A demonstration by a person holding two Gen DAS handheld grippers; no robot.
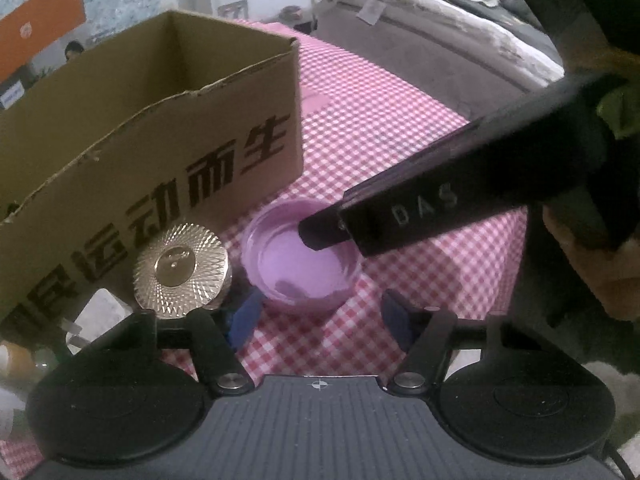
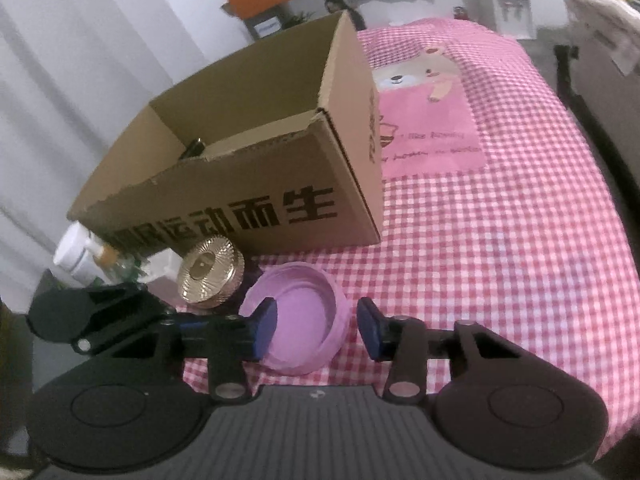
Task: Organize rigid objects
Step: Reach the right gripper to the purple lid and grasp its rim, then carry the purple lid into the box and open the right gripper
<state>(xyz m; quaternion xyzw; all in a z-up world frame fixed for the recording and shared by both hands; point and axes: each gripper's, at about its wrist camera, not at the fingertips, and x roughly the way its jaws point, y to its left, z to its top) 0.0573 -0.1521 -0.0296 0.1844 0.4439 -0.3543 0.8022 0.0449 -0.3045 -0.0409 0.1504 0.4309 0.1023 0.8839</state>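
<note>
A round purple lid (image 1: pixel 302 256) lies hollow side up on the red-checked cloth, in front of the cardboard box (image 1: pixel 160 132). Left of it, touching or nearly so, is a gold ribbed lid (image 1: pixel 180 268). My left gripper (image 1: pixel 320 318) is open just short of the purple lid, with nothing between its blue pads. My right gripper (image 2: pixel 317 328) is open astride the purple lid's (image 2: pixel 298 320) right wall, one pad inside the hollow and one outside the rim, neither visibly pressing. One of its black fingers (image 1: pixel 400 216) reaches in from the right in the left wrist view.
The open box (image 2: pixel 256 168) holds a dark object (image 2: pixel 196 146). White bottles (image 2: pixel 76 256) and a small corked bottle (image 2: pixel 106 258) crowd the box's left corner. A pink bear patch (image 2: pixel 424 120) marks the cloth (image 2: pixel 500 260). Grey bedding (image 1: pixel 420 20) lies beyond.
</note>
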